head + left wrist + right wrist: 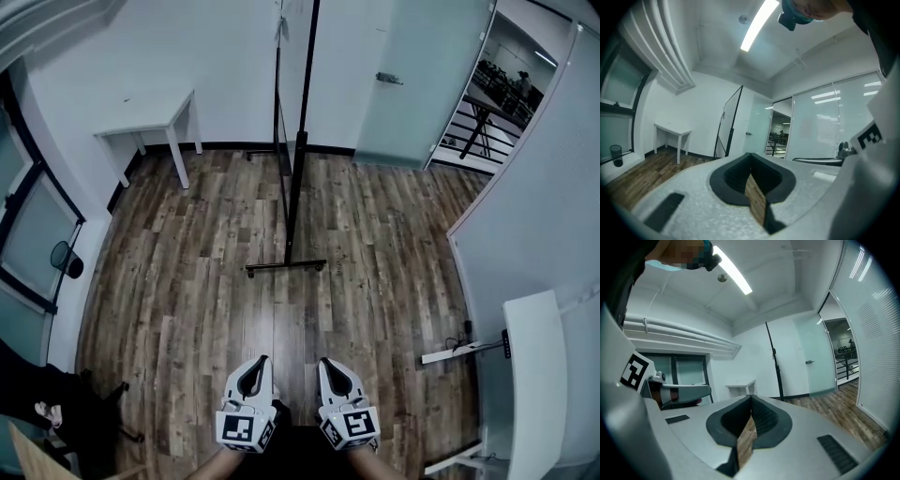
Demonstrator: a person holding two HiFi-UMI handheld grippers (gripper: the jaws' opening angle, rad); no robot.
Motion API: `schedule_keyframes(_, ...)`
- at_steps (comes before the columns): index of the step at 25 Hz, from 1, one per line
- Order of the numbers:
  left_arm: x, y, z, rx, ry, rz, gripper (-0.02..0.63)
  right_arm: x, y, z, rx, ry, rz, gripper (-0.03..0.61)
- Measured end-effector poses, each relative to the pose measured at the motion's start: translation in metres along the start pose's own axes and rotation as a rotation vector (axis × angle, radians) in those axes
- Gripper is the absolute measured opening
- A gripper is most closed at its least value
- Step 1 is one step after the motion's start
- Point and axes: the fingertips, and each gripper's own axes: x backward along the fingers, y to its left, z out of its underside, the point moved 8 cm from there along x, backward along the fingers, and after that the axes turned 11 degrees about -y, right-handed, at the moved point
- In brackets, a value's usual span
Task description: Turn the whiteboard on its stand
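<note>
Whiteboard (279,112) stands edge-on at upper centre of the frame, well apart from my left gripper (256,362) and right gripper (327,362) at bottom centre. Both are pinched together, empty. I judge this the approach step; next I need to get close and open the jaws at its edge.

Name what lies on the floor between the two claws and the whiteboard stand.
Nothing: in the head view only bare wooden floor separates the left claw and right claw from the whiteboard stand.

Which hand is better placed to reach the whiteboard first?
Left, marginally. The left gripper and right gripper sit side by side, fingers shut and empty, both well short of the whiteboard. It stands edge-on ahead, its panel slightly toward the left gripper's side.
</note>
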Motion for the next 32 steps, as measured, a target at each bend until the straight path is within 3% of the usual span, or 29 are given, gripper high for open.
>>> schedule_keyframes(4,-0.039,0.041,-0.007,-0.021,-0.024,0.028,0.015,-0.054,0.0,0.004,-0.019,0.001,0.018,0.011)
schedule_keyframes(15,-0.115,0.114,-0.007,0.0,-0.029,-0.023,0.015,-0.17,-0.018,0.018,0.0,0.003,0.036,0.011)
schedule_keyframes(21,-0.18,0.147,0.0,-0.023,-0.033,-0.034,0.015,-0.247,-0.049,0.024,0.001,0.0,0.011,0.011)
schedule_keyframes(32,-0.334,0.192,-0.019,-0.041,-0.059,-0.077,0.015,-0.403,-0.126,0.0,0.021,-0.014,-0.025,0.011)
